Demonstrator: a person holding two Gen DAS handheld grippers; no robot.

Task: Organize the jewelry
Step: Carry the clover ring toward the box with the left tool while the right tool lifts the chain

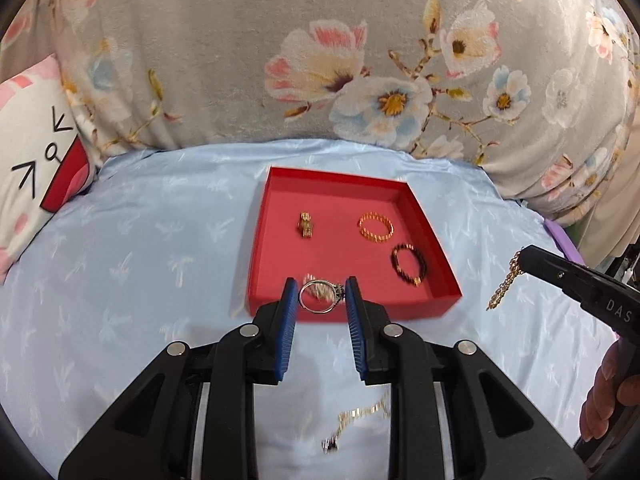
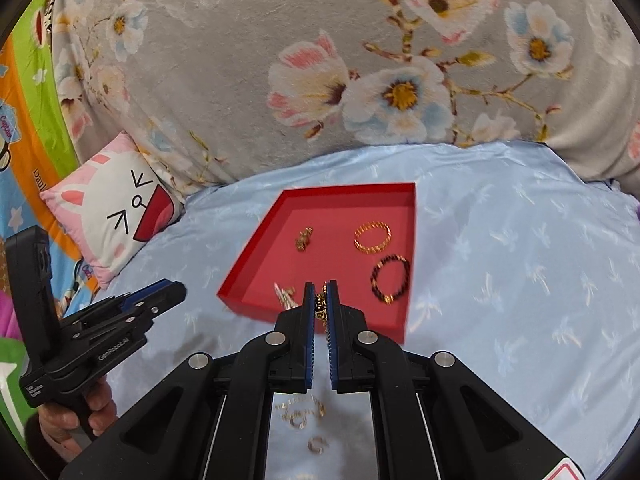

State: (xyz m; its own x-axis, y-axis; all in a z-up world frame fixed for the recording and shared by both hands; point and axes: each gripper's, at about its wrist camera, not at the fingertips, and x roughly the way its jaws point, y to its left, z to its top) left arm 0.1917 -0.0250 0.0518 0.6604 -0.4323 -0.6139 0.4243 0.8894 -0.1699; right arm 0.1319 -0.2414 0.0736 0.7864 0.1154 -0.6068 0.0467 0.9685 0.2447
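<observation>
My left gripper [image 1: 320,290] is shut on a silver ring [image 1: 339,295], held in the air just before the near wall of the red tray [image 1: 352,312]. In the tray lie a small gold piece [image 1: 306,226], a gold bracelet [image 1: 375,227] and a dark beaded bracelet [image 1: 409,265]. My right gripper [image 2: 320,286] is shut on a gold chain [image 2: 322,312] that hangs down between its blue pads, over the tray's [image 2: 256,306] near edge. A small silver piece [image 2: 285,295] lies in the tray's near left corner. In the left wrist view the chain [image 1: 503,286] dangles from the right gripper [image 1: 524,258].
More loose jewelry [image 2: 300,410] and a small ring [image 2: 317,445] lie on the light blue cloth [image 2: 500,260] below the grippers. A flowered grey blanket [image 1: 240,60] rises behind the tray. A white and pink cushion [image 2: 108,220] sits at the left. A hand [image 2: 96,408] holds the left gripper [image 2: 176,286].
</observation>
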